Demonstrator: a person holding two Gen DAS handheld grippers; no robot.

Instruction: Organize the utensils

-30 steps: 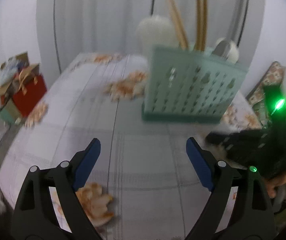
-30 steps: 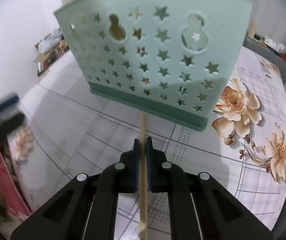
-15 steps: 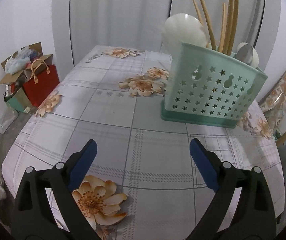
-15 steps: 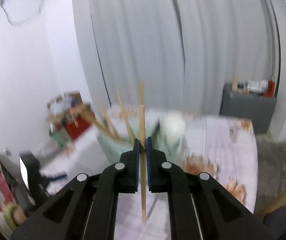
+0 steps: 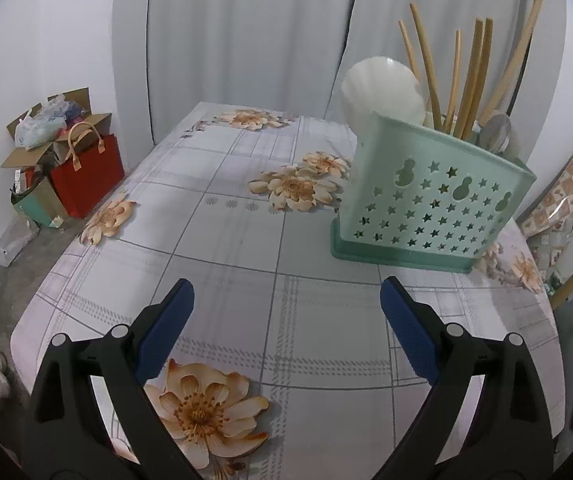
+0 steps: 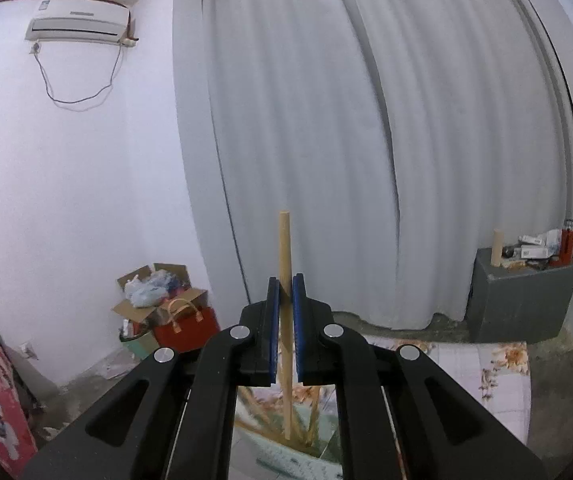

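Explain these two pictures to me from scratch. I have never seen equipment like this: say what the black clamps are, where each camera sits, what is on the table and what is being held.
There is no robot here. A person holds one black two-finger clamp with blue pads in each hand, and a wide-angle camera on each clamp looks forward along its fingers.

The left-hand picture shows the left gripper wide open and empty, above a table with a floral checked cloth. On it stands a mint-green plastic utensil basket with star cut-outs, holding wooden chopsticks and a white ladle.

The right-hand picture shows the right gripper shut on a single wooden chopstick, held upright with its lower end above the basket, facing grey curtains.
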